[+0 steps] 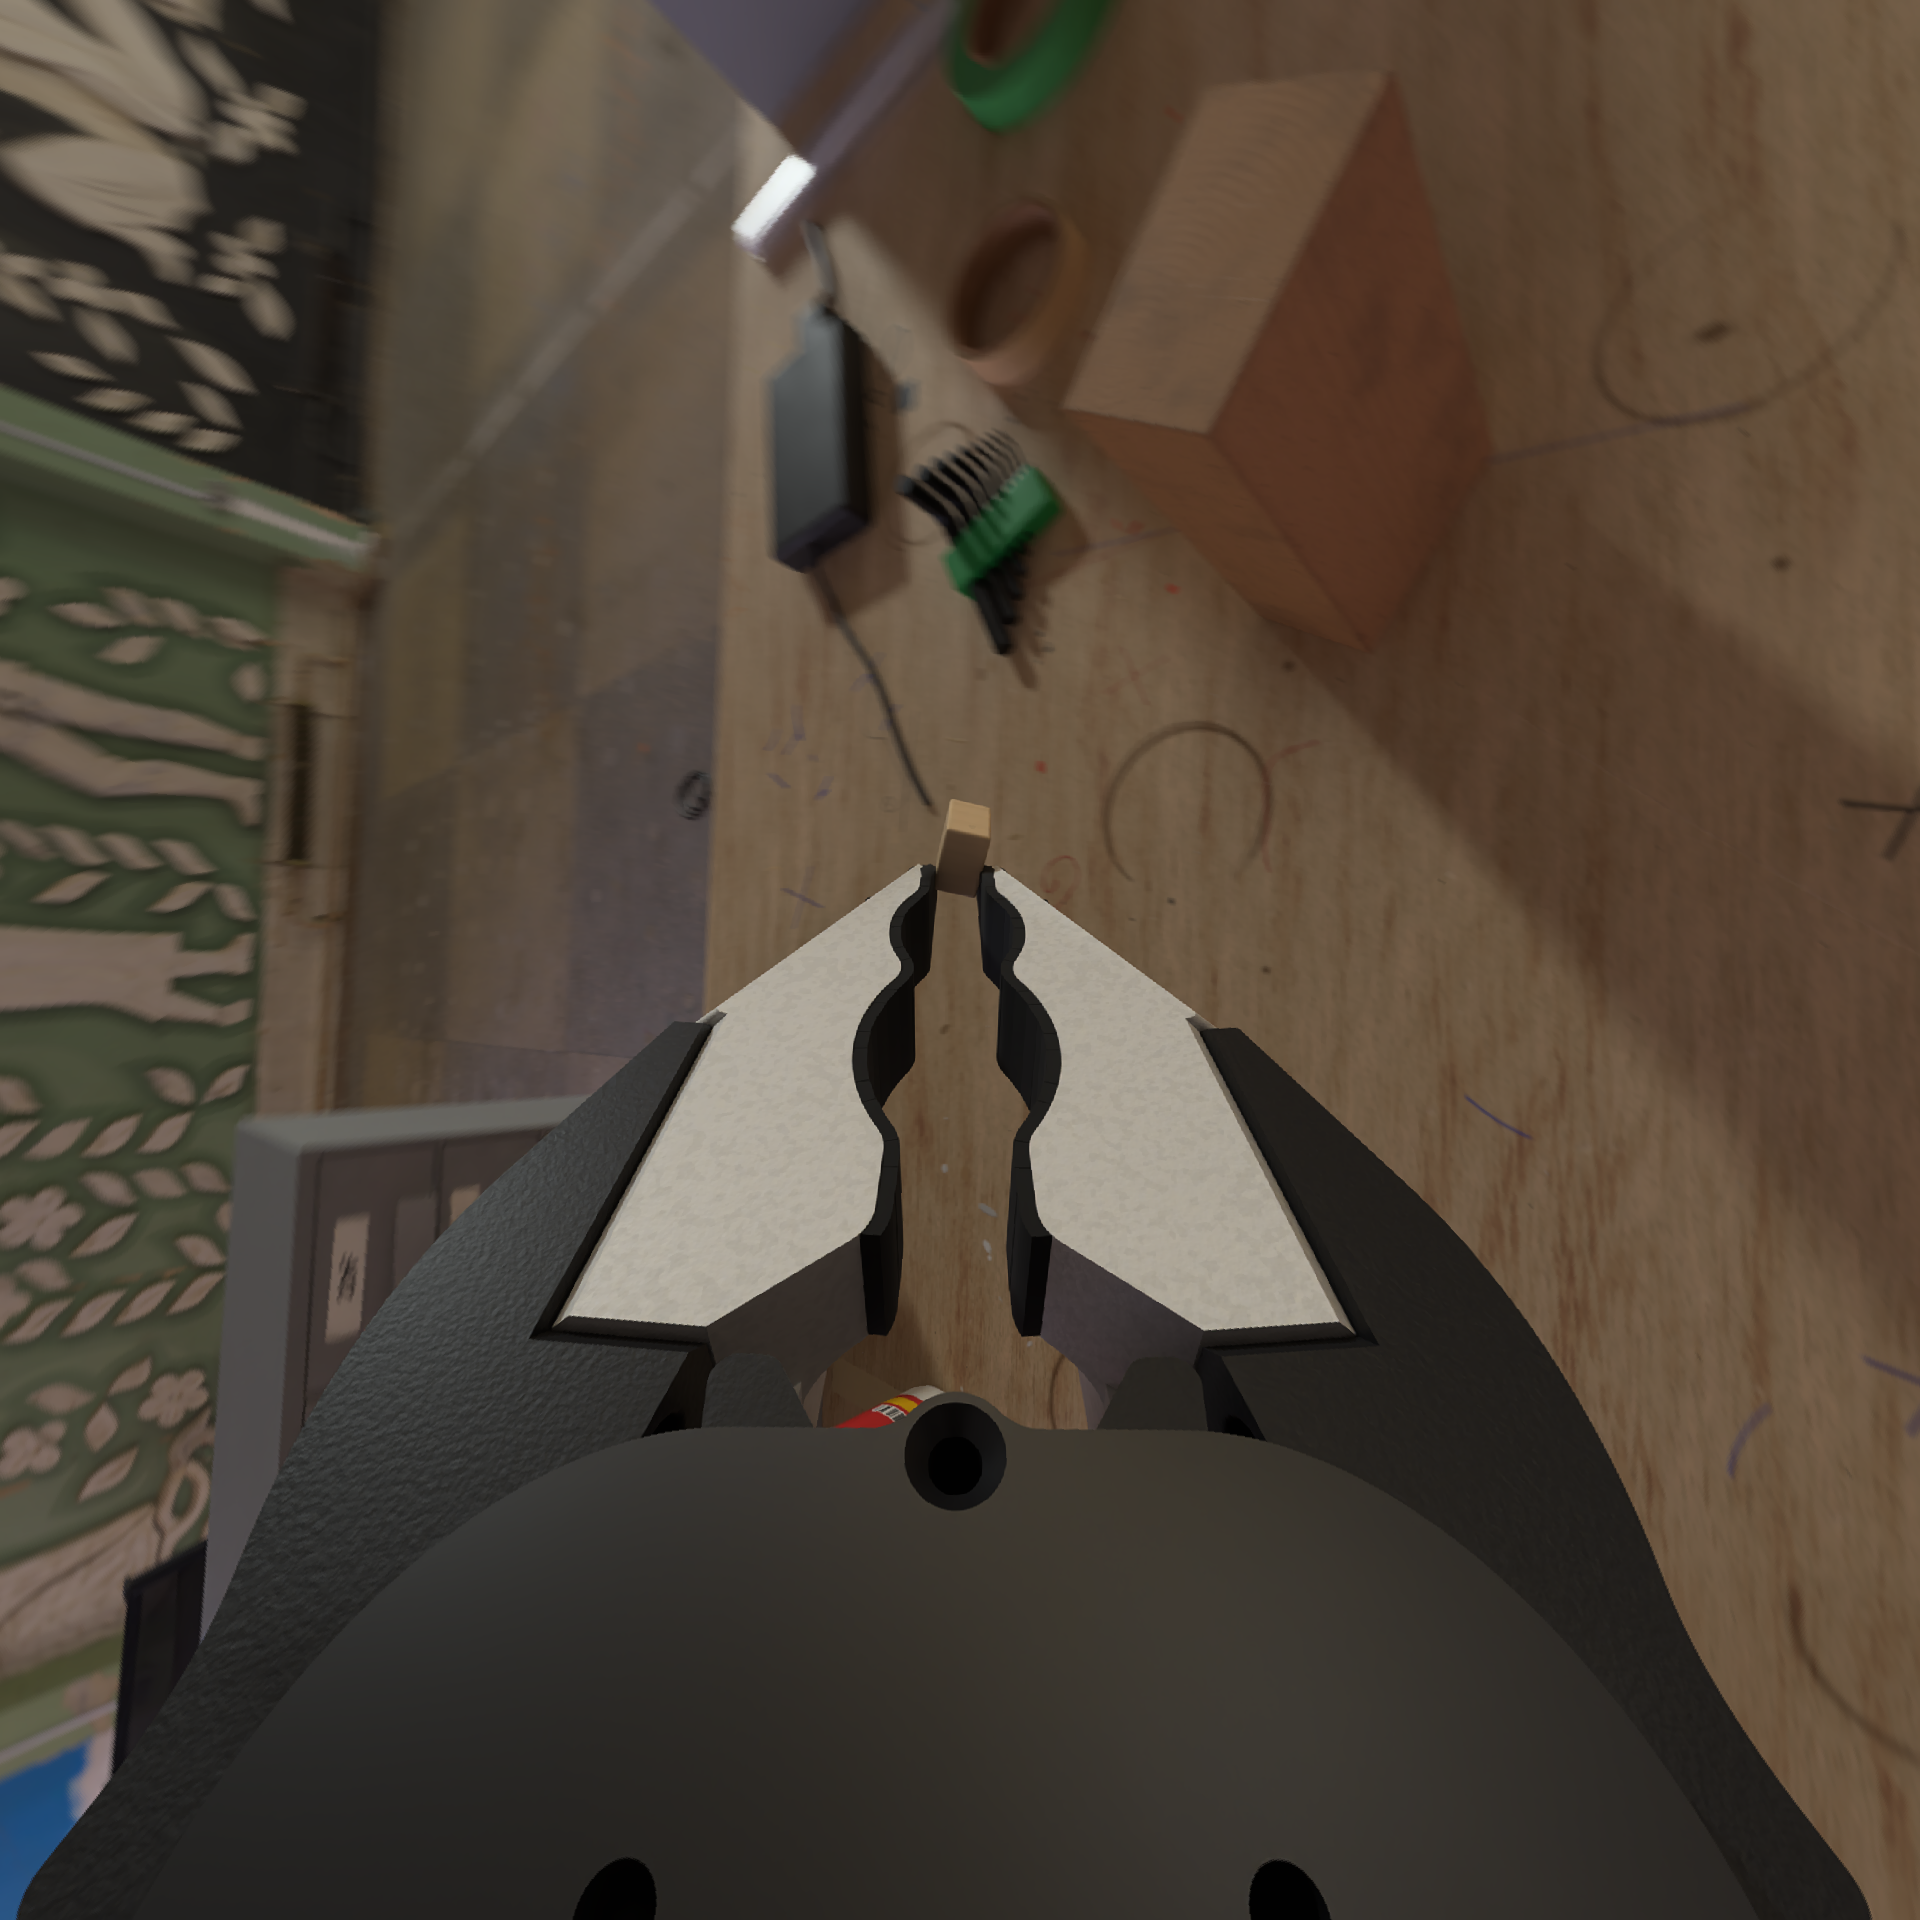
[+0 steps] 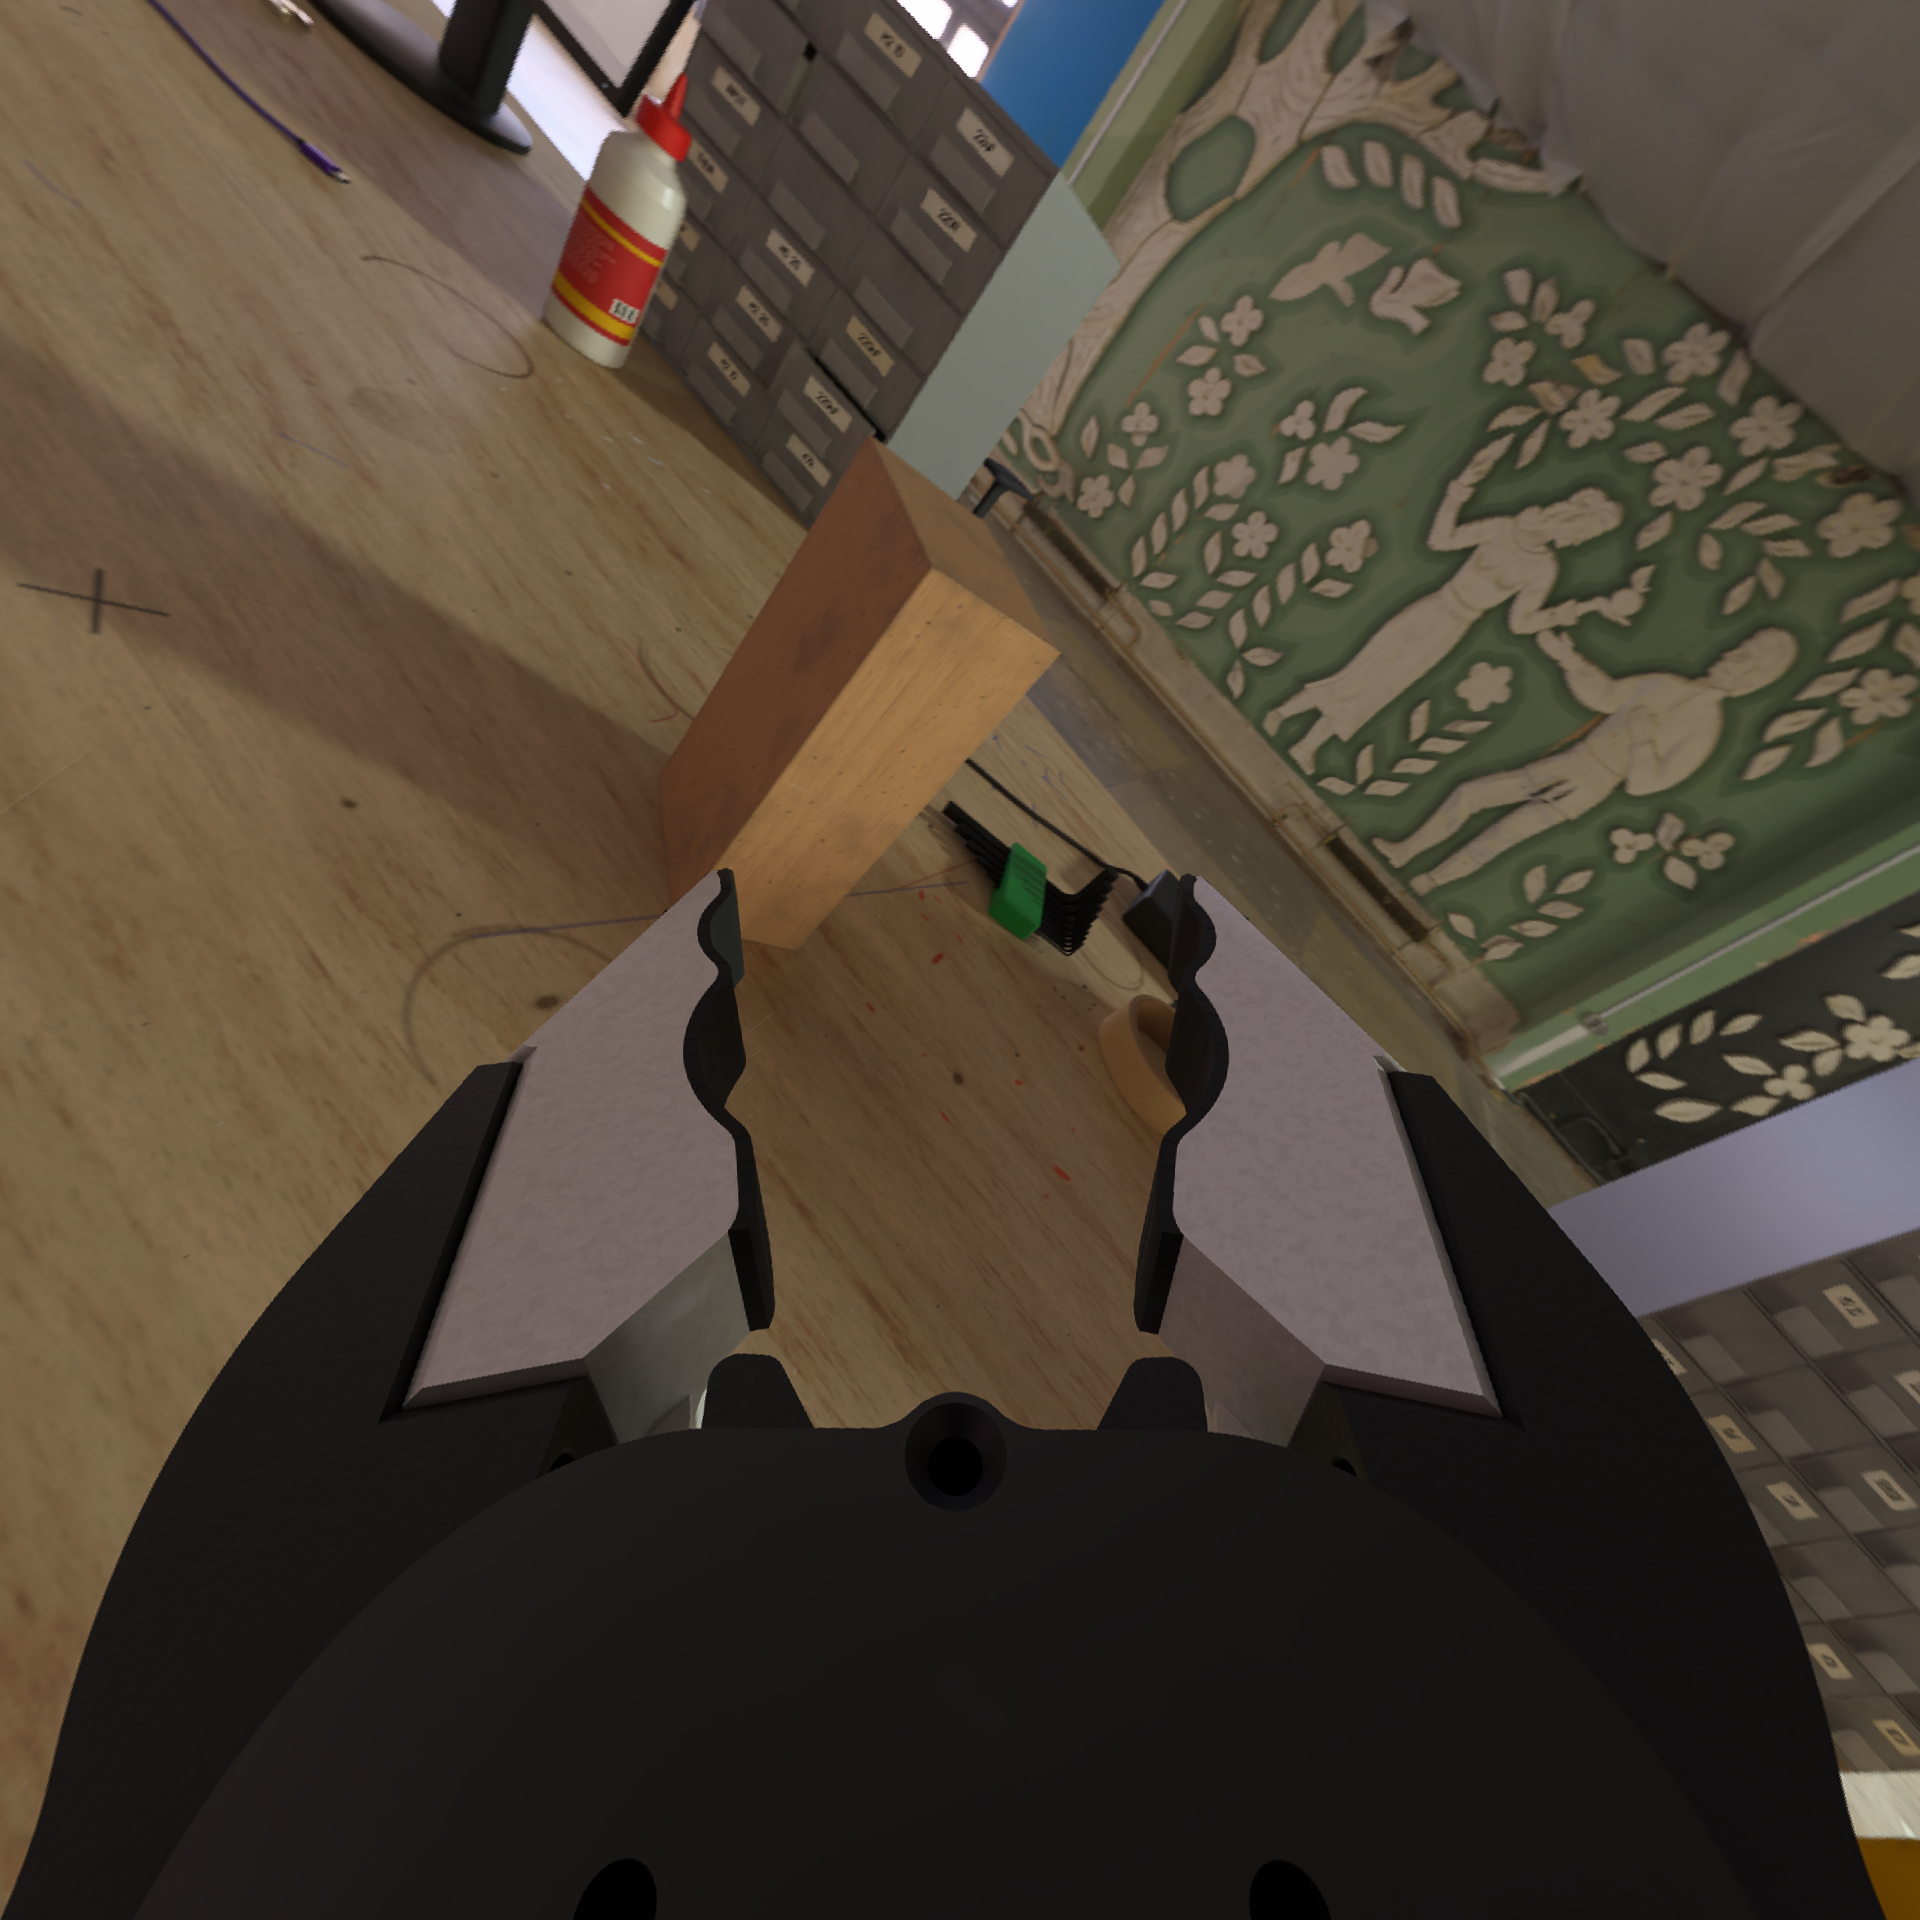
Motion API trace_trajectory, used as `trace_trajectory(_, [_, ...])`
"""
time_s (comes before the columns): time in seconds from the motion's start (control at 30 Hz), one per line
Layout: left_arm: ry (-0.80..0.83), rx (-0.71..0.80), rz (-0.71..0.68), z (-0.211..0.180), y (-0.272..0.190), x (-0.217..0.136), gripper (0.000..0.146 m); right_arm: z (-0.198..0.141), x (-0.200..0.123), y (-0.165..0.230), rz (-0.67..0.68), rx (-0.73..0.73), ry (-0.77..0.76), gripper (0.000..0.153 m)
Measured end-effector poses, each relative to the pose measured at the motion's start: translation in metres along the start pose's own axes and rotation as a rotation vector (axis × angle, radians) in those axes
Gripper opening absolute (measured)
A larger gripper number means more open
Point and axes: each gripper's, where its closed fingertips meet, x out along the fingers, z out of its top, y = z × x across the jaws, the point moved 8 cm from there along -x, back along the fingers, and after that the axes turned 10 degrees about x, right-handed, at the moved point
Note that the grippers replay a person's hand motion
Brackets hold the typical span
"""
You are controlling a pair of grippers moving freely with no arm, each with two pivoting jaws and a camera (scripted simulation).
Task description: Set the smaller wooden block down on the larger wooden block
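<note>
My left gripper (image 1: pixel 957 871) is shut on the smaller wooden block (image 1: pixel 964 844), a tiny pale cube that sticks out past its fingertips, held above the wooden table. The larger wooden block (image 1: pixel 1283 353) lies on the table ahead and to the right of it in the left wrist view. In the right wrist view the larger wooden block (image 2: pixel 852 691) lies just beyond my right gripper (image 2: pixel 956 894), which is open and empty, its left fingertip close to the block's near corner.
Near the big block lie a green hex key set (image 1: pixel 992 525), a black power adapter (image 1: pixel 819 442) with cable, a wooden ring (image 1: pixel 1023 296) and a green tape roll (image 1: pixel 1023 62). A glue bottle (image 2: pixel 621 244) and grey drawer cabinets (image 2: pixel 831 239) stand farther off.
</note>
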Motion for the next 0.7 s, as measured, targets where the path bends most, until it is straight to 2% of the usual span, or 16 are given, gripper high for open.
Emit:
trace_trajectory(0.13, [0.096, 0.125, -0.237, 0.039, 0.004, 0.047, 0.008, -0.004, -0.001, 0.003, 0.056, 0.012, 0.018, 0.087])
trace_trajectory(0.33, [0.178, 0.274, -0.469, 0.099, 0.005, 0.109, 0.007, -0.015, -0.012, -0.003, 0.031, 0.052, 0.055, 0.088])
trace_trajectory(0.53, [0.233, 0.358, -0.575, 0.138, -0.003, 0.151, 0.007, -0.023, -0.021, -0.006, 0.051, 0.121, 0.025, 0.090])
trace_trajectory(0.7, [0.217, 0.359, -0.601, 0.145, -0.007, 0.160, 0.007, -0.030, -0.021, -0.005, 0.098, 0.189, 0.052, 0.097])
